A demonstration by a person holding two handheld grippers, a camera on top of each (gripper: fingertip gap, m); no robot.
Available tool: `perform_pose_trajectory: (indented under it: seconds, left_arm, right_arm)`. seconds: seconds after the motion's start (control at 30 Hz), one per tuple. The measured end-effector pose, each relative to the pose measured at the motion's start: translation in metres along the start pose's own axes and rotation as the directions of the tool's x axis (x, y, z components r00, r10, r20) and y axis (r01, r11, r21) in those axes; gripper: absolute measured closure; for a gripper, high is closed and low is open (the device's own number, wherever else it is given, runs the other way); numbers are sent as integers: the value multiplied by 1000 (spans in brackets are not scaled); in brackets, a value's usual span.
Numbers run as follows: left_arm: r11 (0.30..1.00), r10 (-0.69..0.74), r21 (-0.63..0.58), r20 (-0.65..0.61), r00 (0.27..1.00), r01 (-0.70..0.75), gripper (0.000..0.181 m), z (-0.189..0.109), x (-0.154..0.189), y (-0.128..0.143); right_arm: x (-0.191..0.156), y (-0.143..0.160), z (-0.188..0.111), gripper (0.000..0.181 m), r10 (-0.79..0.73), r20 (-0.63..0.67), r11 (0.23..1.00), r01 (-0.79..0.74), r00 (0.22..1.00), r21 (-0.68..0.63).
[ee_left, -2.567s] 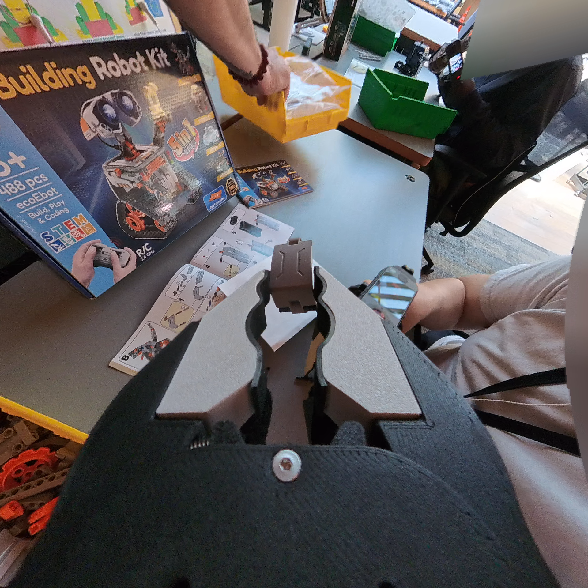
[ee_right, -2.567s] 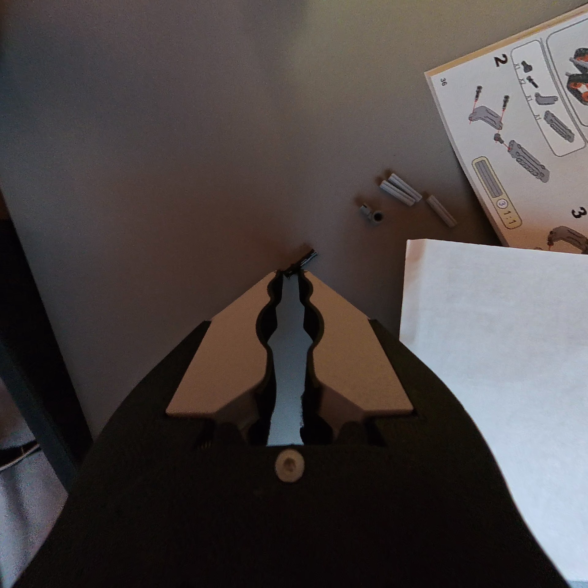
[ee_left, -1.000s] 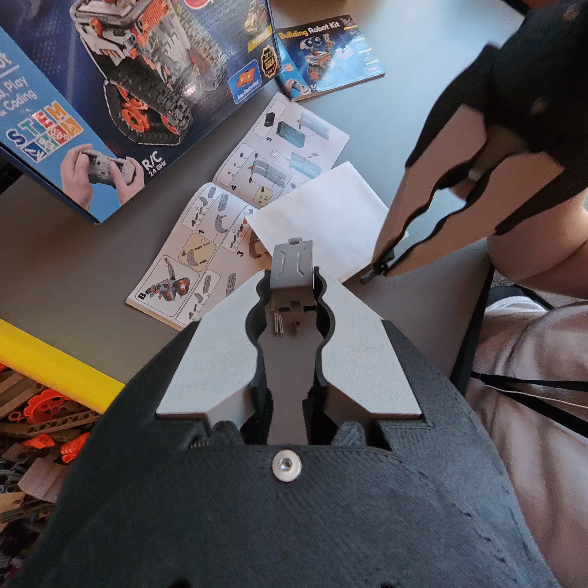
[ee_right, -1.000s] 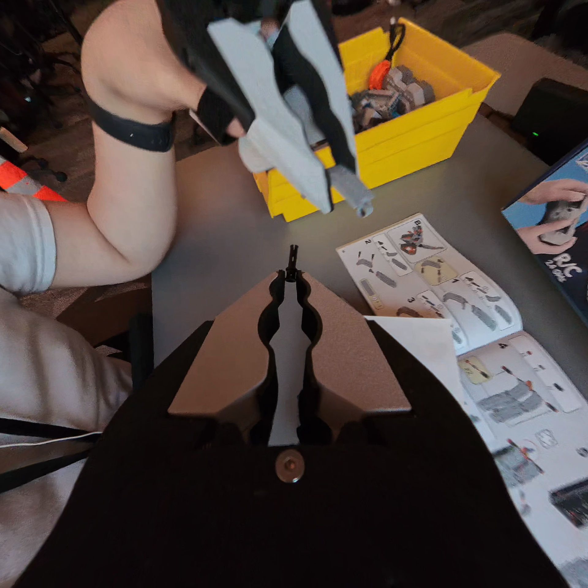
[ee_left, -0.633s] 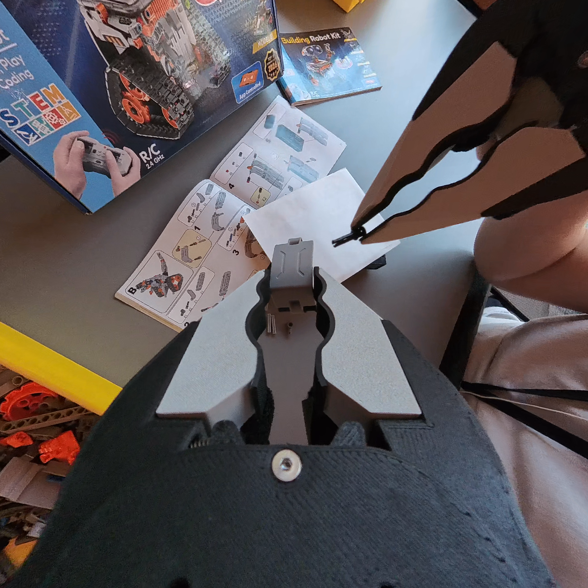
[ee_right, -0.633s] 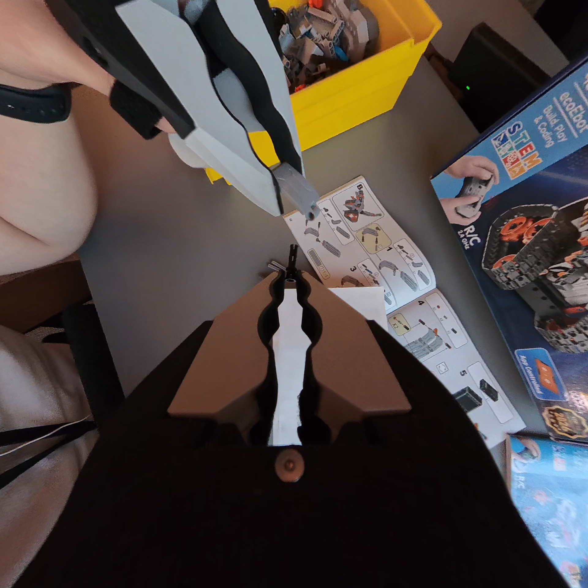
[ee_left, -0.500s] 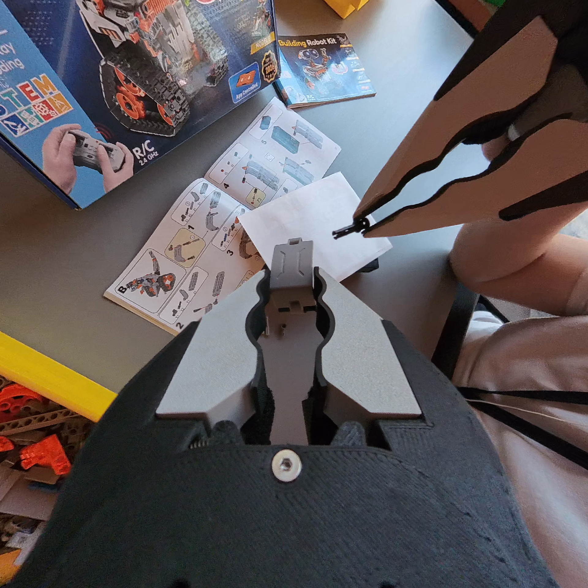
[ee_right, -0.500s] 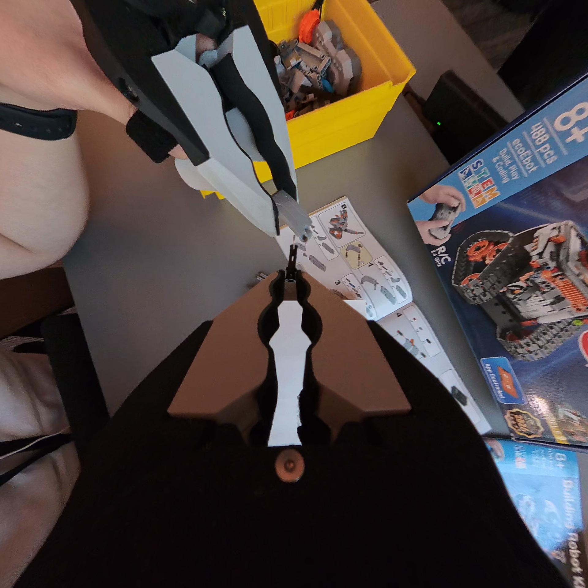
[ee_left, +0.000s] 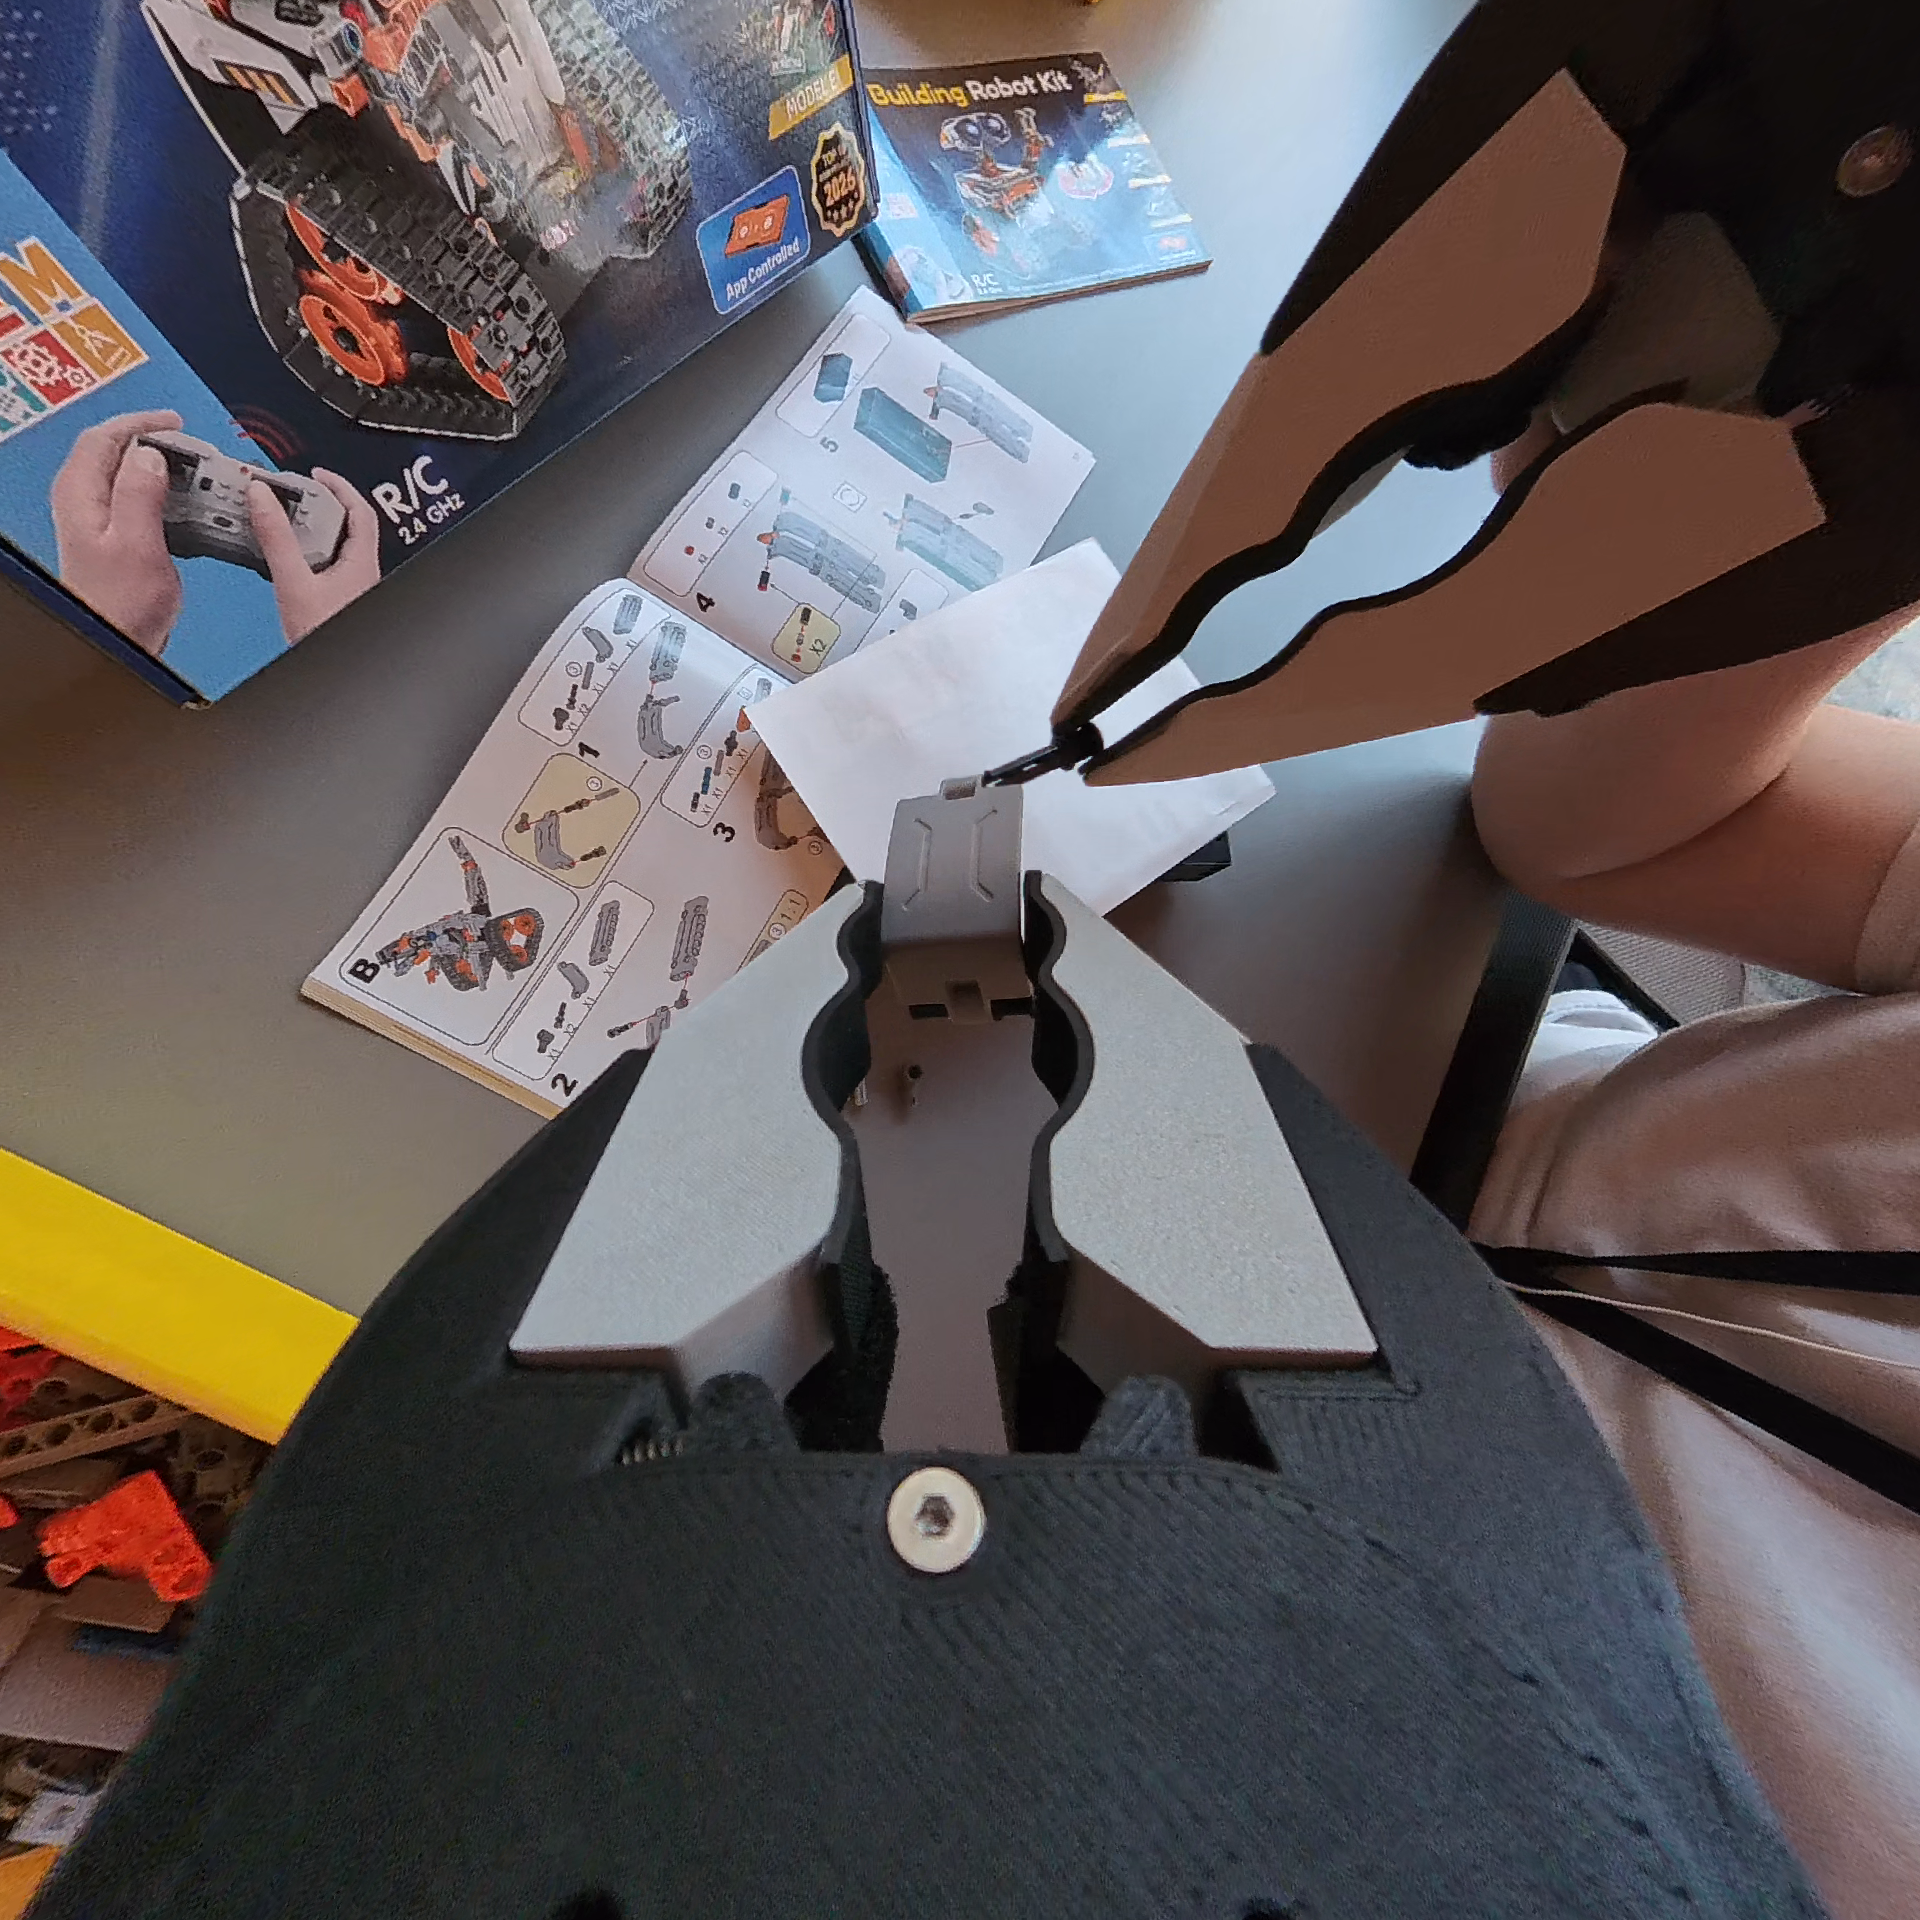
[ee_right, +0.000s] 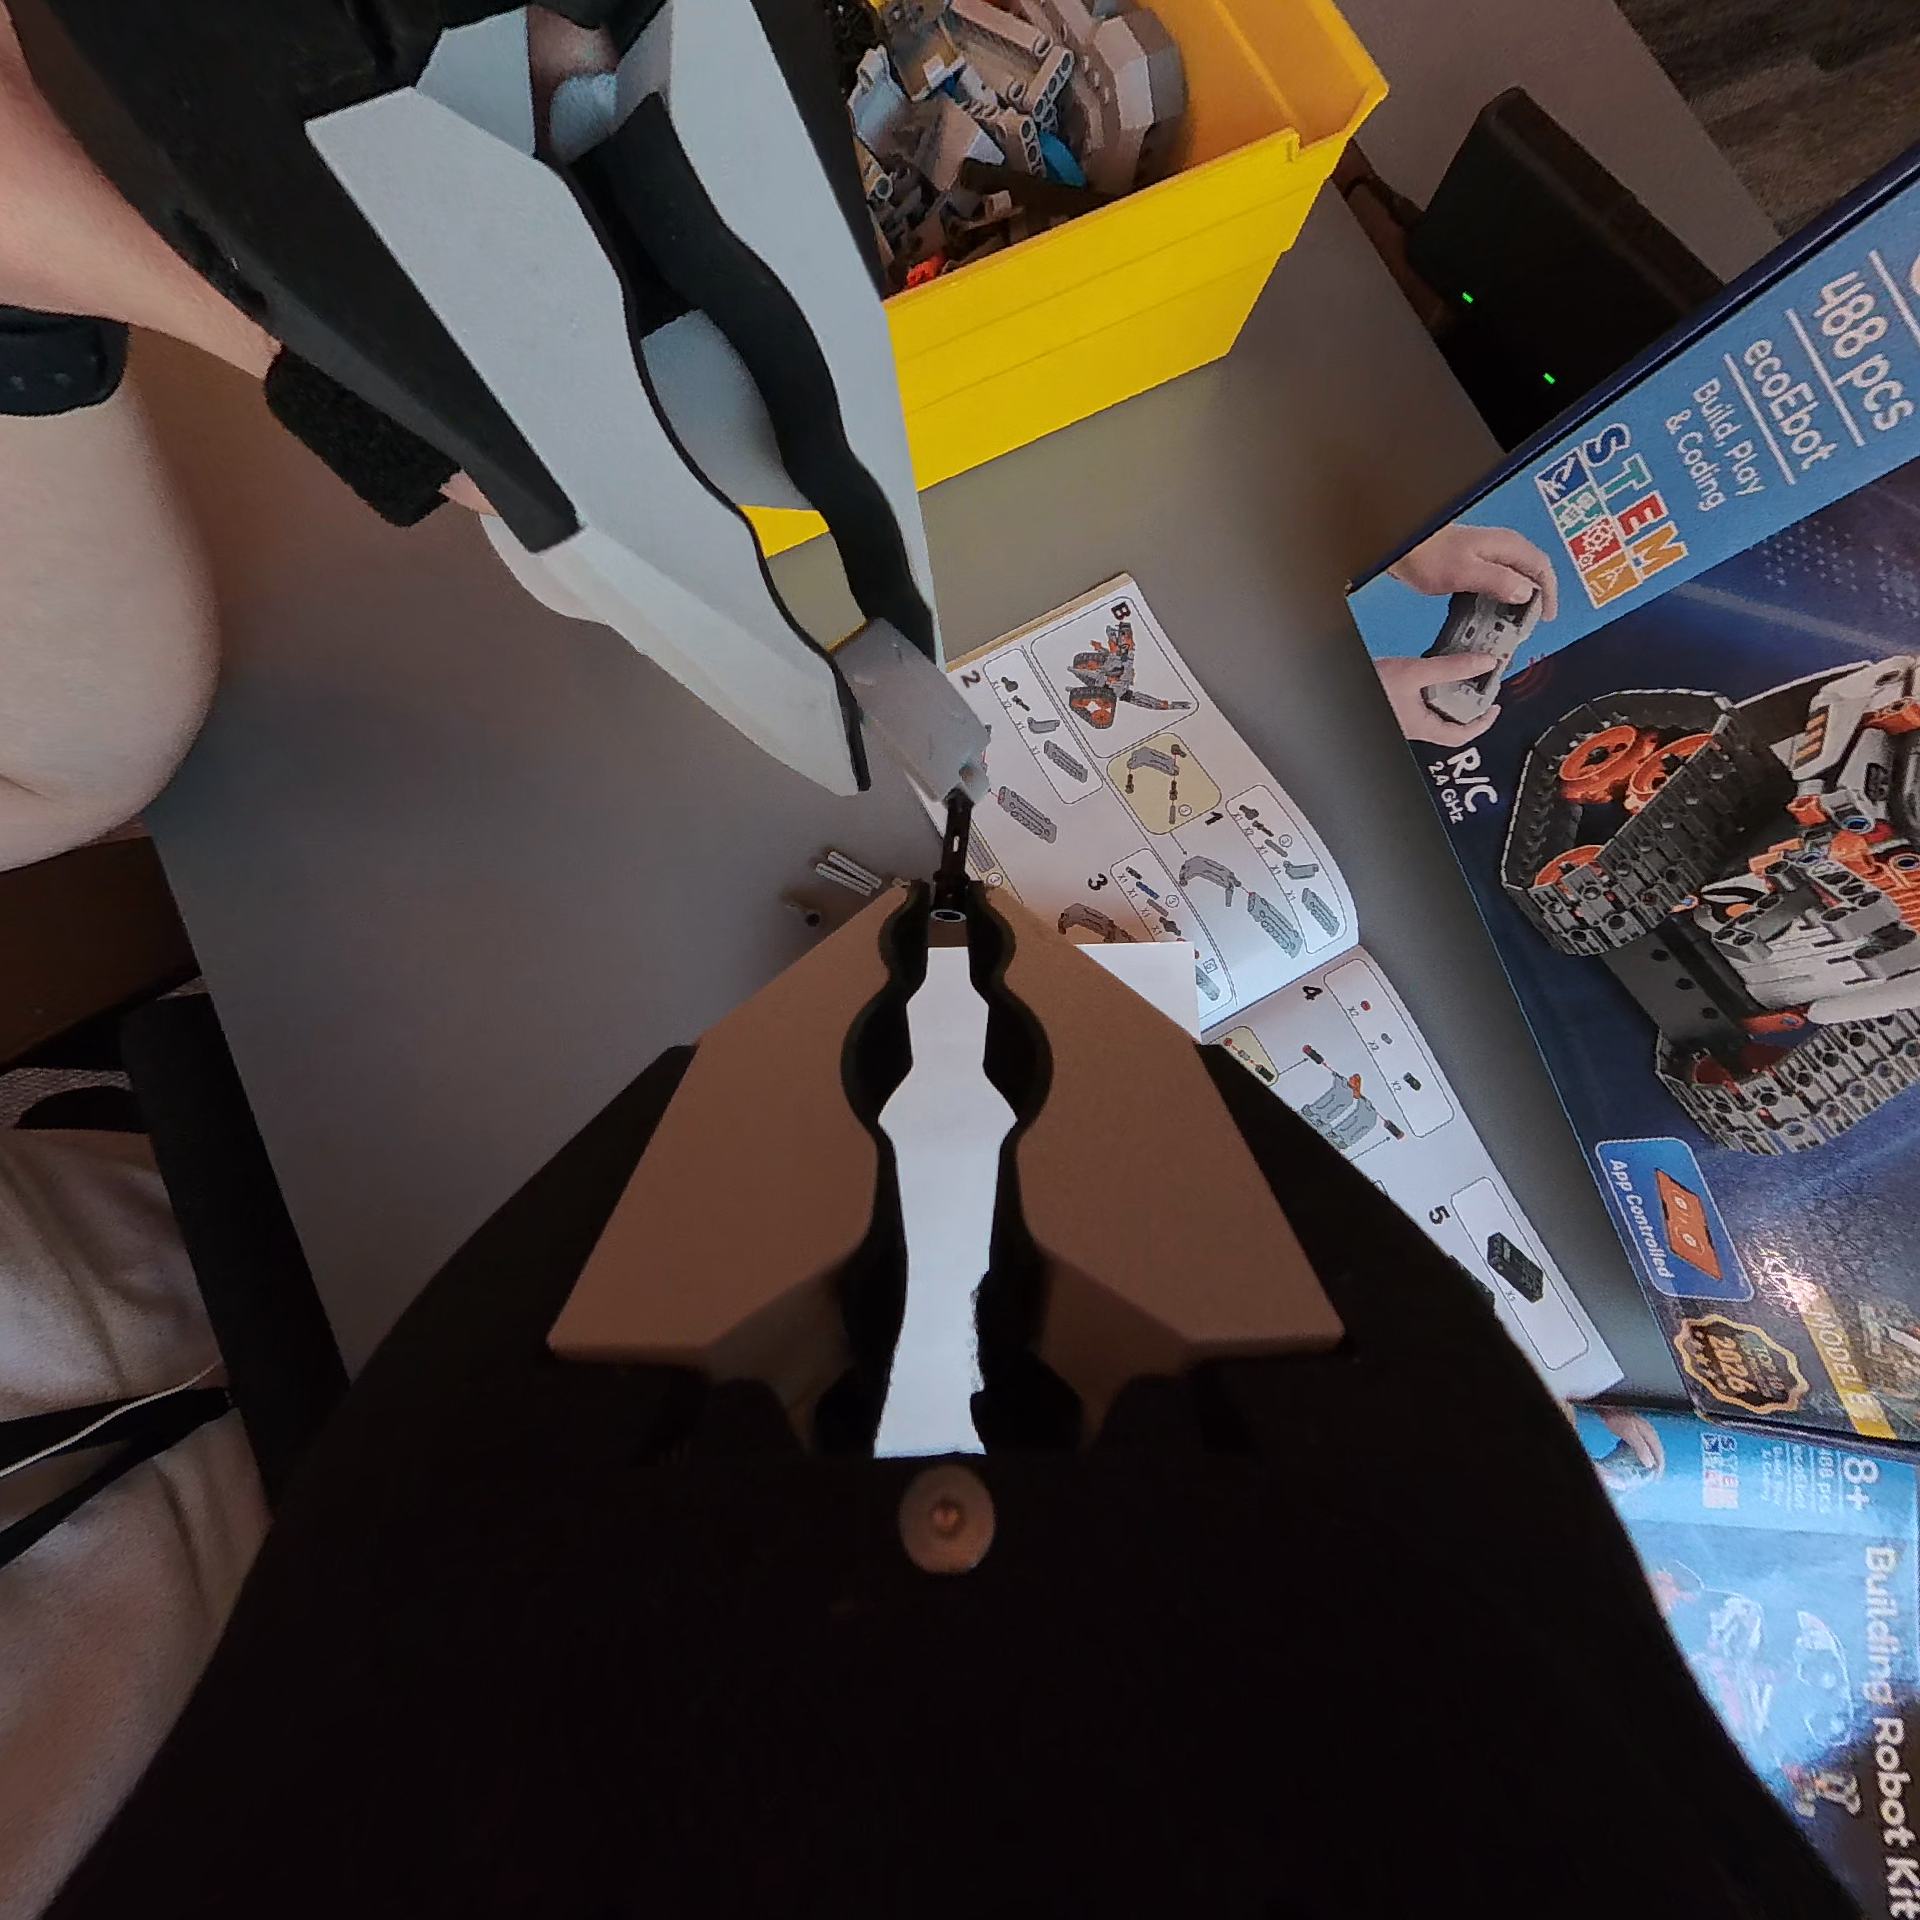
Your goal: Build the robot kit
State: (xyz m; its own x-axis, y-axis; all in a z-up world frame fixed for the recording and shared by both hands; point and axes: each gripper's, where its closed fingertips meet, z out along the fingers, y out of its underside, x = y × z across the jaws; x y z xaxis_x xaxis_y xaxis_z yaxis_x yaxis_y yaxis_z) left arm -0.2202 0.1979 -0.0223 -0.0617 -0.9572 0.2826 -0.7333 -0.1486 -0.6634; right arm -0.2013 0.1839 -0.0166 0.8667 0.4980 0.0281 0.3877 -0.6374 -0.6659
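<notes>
— So, what has the left gripper [ee_left: 956,914] got?
— Its fingers are closed on a grey plastic part [ee_left: 954,862], a flat panel piece that sticks out past the tips, held in the air over the near edge of the table [ee_left: 208,810].
— And the right gripper [ee_right: 943,902]?
— Its fingers are nearly together, pinching a thin black pin [ee_right: 952,847] at the very tips. The pin points forward, and its far end meets the end of the grey plastic part; from the left wrist view the pin's tip sits right at the part's top corner.
— What lies under them?
— A white sheet of paper [ee_left: 977,665] near the table's front edge, partly covering an open instruction booklet [ee_left: 582,790]. Just beside the booklet, on the bare table, lie a few small grey pins [ee_right: 847,871].
— Further out?
— A yellow bin [ee_right: 1122,281] full of grey, blue and orange building pieces stands toward the table's left side. A big blue kit box [ee_left: 364,260] with a tracked robot pictured on it lies beyond the booklet, and a small closed booklet [ee_left: 1029,187] rests just past the box's corner. A black device [ee_right: 1548,249] with green lights sits off the far edge.
</notes>
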Motion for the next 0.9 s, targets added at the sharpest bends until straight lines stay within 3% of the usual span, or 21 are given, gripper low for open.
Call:
perform_pose_trajectory:
  seconds: [0.47, 0.9]
  left_arm:
    - [997, 70, -30, 117, 991, -67, 156, 9, -8, -1]
    - [1000, 4, 28, 207, 978, -10, 156, 7, -25, -10]
  right_arm:
    - [7, 3, 7, 176, 46, 2, 999, -46, 999, -12]
    - [18, -17, 14, 176, -54, -147, 997, 62, 988, 54]
